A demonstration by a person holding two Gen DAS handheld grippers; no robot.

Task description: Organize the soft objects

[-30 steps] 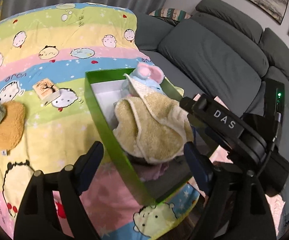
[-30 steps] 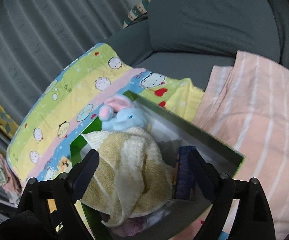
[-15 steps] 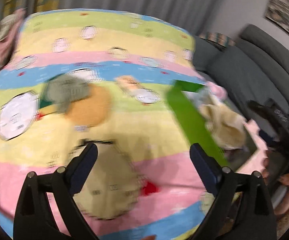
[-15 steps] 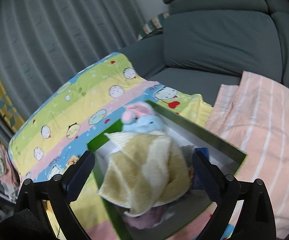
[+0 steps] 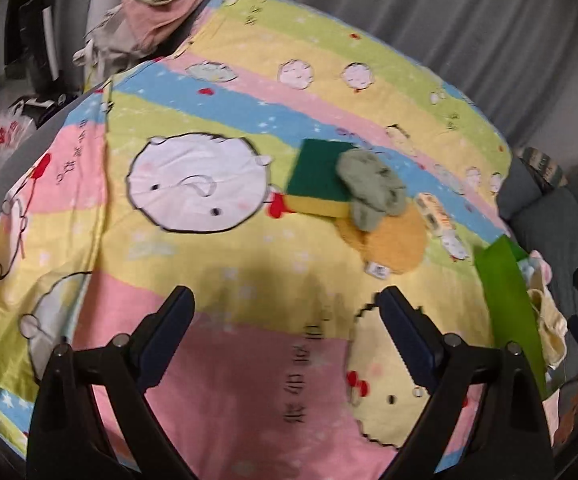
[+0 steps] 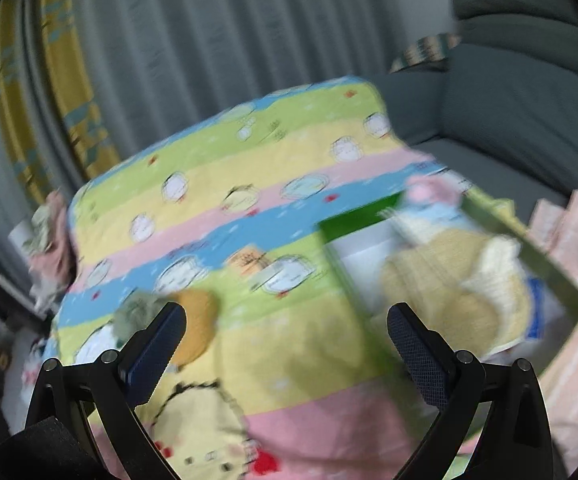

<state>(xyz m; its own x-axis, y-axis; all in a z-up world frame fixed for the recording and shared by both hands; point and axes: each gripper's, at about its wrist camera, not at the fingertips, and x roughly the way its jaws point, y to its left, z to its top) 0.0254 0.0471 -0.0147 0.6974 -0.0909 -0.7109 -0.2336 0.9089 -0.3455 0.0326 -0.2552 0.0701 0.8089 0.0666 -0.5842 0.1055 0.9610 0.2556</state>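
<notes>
Now, handling: green cloth [image 5: 371, 190], crumpled and limp, looks light; judged best pinched at a raised fold on top.
Location: green cloth lies on the striped blanket [image 5: 217, 264], overlapping the sponge [image 5: 319, 178] and the orange pad [image 5: 395, 244], well apart from the green box [image 6: 373, 216].
Box contents: yellow towel [image 6: 441, 284] and plush toy [image 6: 429, 194] already inside.
Left gripper [image 5: 285, 328]: jaws have just been opening, now wide apart, nothing between them.
Right gripper [image 6: 287, 334]: likewise just opened wide, empty.
Change: a second ago both views framed the box closely; now the left faces the loose pile, the right has swung leftward.
</notes>
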